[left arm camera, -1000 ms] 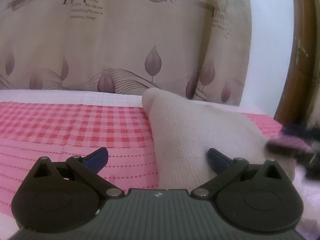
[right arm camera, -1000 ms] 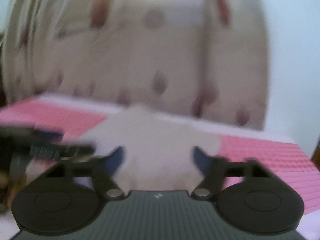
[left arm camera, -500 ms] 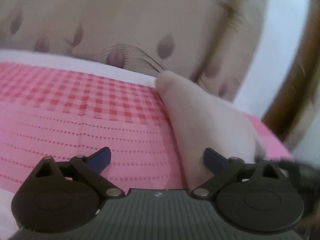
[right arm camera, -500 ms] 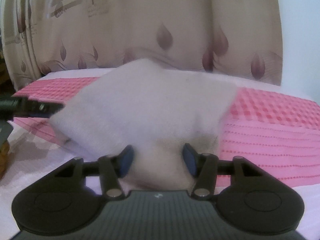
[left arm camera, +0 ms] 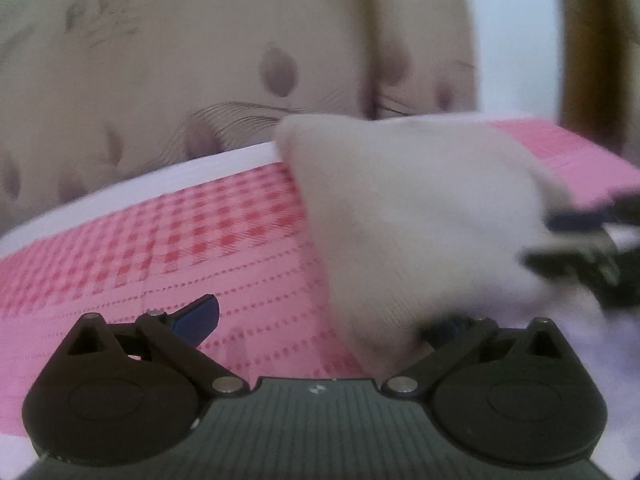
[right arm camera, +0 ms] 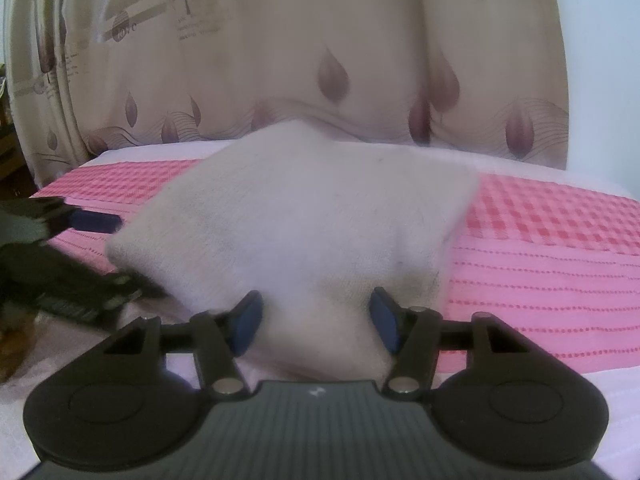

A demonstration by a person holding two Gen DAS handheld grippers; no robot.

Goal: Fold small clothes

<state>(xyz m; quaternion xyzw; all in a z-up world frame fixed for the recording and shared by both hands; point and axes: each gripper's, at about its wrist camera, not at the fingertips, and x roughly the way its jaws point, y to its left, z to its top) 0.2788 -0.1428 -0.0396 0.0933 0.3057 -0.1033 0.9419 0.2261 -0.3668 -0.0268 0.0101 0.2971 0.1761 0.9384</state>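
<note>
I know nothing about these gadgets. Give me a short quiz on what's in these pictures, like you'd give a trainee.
1. True or false: the white sock lies on a blue bedcover.
2. What is printed on the curtain behind it? A stripes, B leaves, C stars.
3. Fill in: the sock's near end sits ___ the right gripper's two fingers.
Key: 1 false, the bedcover is pink checked. 2 B. 3 between; those fingers are opening, with their pads against the sock.
</note>
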